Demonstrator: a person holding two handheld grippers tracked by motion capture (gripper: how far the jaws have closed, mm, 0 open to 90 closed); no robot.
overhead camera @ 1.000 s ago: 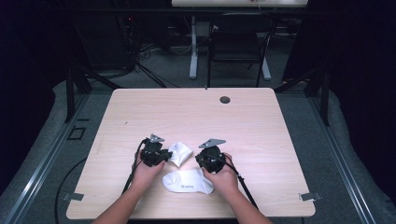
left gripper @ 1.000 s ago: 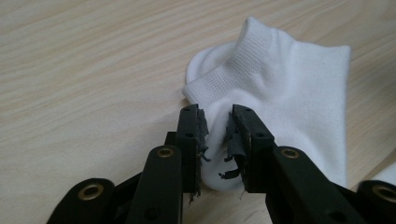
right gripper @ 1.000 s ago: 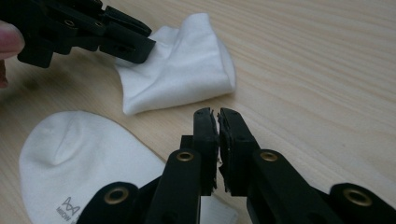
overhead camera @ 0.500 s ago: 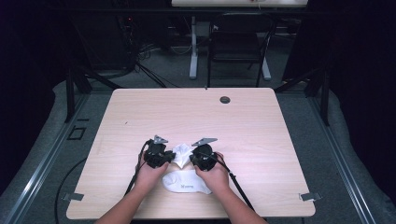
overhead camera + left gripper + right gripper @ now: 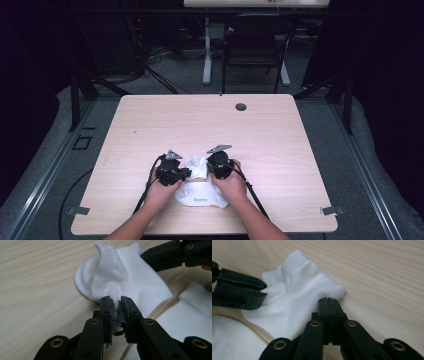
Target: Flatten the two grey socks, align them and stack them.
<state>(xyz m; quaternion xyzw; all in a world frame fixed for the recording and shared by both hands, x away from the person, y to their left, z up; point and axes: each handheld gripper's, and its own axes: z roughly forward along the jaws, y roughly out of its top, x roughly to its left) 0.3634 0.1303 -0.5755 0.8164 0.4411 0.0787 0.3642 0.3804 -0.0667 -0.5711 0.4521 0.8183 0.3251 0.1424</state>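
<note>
The small white sock (image 5: 125,277) lies on the near middle of the surface (image 5: 300,150), its ribbed cuff puckered up instead of flat, and I judge that pucker comes from being held at two opposite edges at once. My left tool (image 5: 117,308) is pressed nearly together on the near edge of the sock, a sliver of cloth caught between its worn pads, so it is pinching the sock. My right tool (image 5: 328,306) has its jaws fully pressed together at the opposite edge; the jaws meet right where the cloth ends, so I cannot tell for certain that fabric is caught there, though it looks that way. Holding both sides like this would let me spread or fold the sock without it sliding. A second white sock (image 5: 200,194) rests flat just beside it, nearer to me, partly under my hands, probably waiting as its pair. The surface beyond carries just a small dark grommet (image 5: 241,106) near the far edge, well apart.
</note>
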